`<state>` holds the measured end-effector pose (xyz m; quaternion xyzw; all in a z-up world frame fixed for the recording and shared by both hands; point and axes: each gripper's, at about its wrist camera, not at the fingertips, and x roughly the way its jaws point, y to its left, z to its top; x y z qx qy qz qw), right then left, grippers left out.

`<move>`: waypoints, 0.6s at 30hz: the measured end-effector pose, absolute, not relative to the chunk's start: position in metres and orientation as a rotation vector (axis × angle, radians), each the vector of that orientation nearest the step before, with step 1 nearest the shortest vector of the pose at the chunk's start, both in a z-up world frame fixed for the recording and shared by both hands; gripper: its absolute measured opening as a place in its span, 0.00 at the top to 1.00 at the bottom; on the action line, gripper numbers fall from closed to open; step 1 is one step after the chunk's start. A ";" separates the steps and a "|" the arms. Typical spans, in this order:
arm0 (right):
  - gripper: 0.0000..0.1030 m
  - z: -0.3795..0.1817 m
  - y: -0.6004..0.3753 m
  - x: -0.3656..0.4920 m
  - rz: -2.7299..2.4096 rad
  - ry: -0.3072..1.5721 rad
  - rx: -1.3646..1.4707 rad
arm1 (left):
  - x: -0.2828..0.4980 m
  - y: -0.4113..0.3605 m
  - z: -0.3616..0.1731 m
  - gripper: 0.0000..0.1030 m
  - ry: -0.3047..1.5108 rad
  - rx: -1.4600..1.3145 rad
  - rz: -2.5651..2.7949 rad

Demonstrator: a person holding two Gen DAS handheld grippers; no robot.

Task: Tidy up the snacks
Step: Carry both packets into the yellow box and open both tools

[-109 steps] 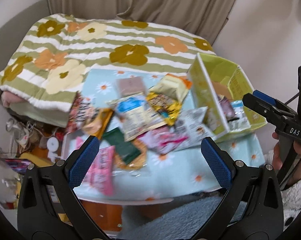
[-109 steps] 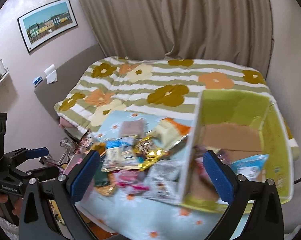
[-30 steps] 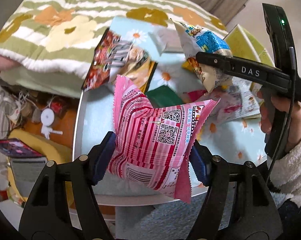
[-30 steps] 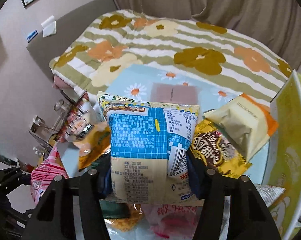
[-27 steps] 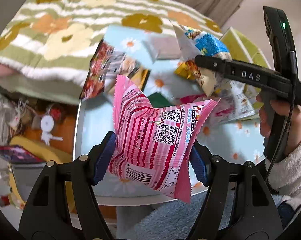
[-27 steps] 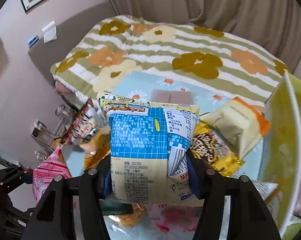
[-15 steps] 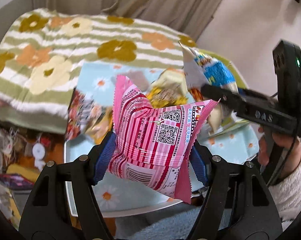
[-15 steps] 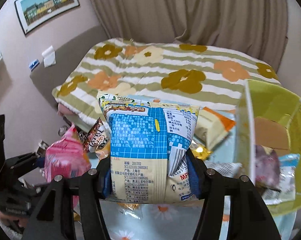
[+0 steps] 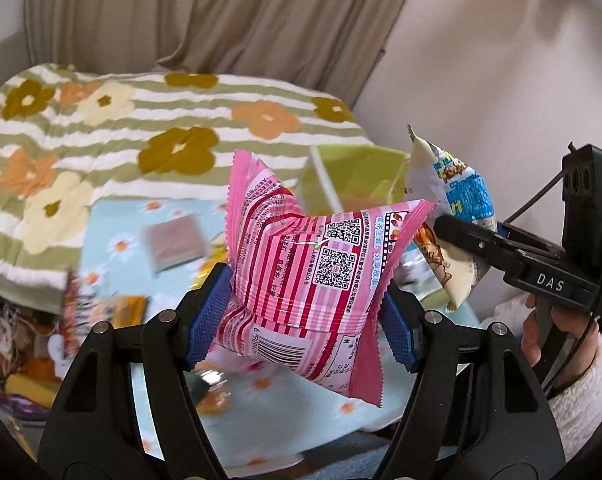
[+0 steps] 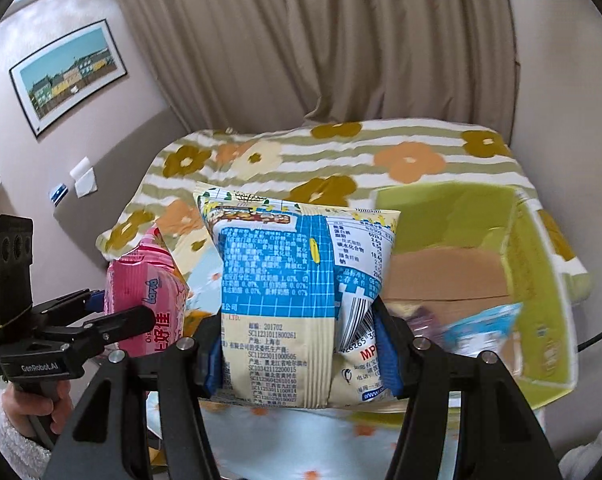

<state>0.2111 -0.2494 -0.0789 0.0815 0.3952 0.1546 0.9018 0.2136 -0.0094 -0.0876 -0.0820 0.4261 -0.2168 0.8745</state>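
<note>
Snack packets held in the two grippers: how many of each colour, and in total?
Pink striped plastic snack packet, clamped in the left gripper: 1
Blue-and-cream printed snack packet, clamped in the right gripper: 1
Total held: 2
Packets on the table are too blurred to count.

A: A few seconds back both your grippers were empty. Your left gripper [image 9: 307,314] now squeezes the pink snack bag [image 9: 313,280].

B: And your right gripper [image 10: 299,354] squeezes the blue and cream snack bag [image 10: 297,292]?

A: Yes. You've lifted both off the table [image 9: 113,220], and the green box [image 10: 541,280] looks closer.
</note>
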 end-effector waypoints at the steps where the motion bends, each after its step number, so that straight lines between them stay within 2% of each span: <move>1: 0.46 -0.076 -0.263 0.213 0.315 0.813 0.172 | 0.219 -0.022 -0.086 0.35 0.885 -0.172 -0.459; 9: 0.46 -0.074 -0.352 0.228 0.268 0.825 0.188 | 0.255 -0.133 -0.083 0.35 0.897 -0.196 -0.518; 18: 0.46 -0.095 -0.405 0.250 0.199 0.873 0.246 | 0.301 -0.202 -0.107 0.34 0.987 -0.156 -0.580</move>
